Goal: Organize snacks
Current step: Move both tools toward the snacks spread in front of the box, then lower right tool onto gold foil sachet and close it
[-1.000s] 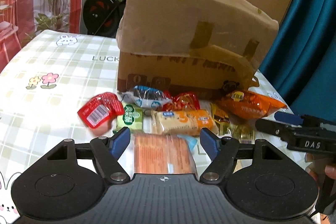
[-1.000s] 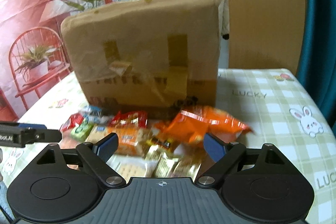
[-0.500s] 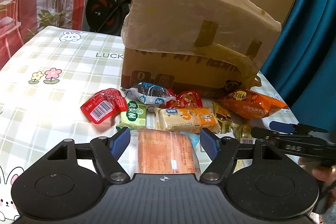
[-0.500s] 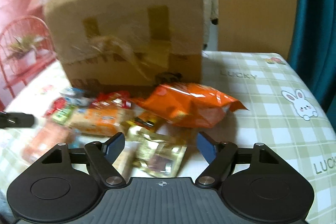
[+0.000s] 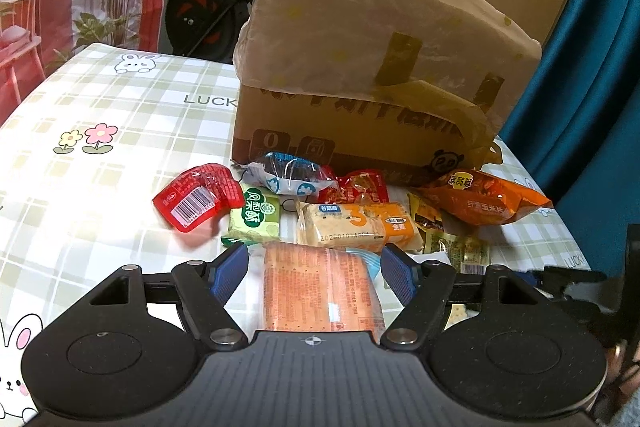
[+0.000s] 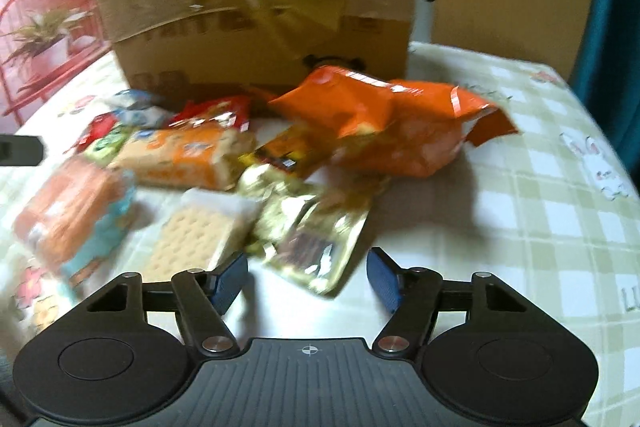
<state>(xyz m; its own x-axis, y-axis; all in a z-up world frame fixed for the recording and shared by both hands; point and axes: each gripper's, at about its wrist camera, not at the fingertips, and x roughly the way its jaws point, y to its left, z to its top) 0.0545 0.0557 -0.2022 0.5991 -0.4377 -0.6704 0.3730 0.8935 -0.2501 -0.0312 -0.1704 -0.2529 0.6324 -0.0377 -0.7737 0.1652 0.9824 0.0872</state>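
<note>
The left gripper (image 5: 314,269) hangs with its jaws apart, an orange wafer pack (image 5: 320,291) lying between the blue pads untouched. Just beyond it sit a yellow biscuit pack (image 5: 356,225), a green packet (image 5: 254,217) and a red packet (image 5: 198,195), with a taped cardboard box (image 5: 372,79) behind them. The right gripper (image 6: 306,279) has its jaws closing, with the lower edge of a gold foil packet (image 6: 316,247) between them but not pressed. An orange chip bag (image 6: 384,123) lies farther ahead on the checked tablecloth (image 6: 520,211).
</note>
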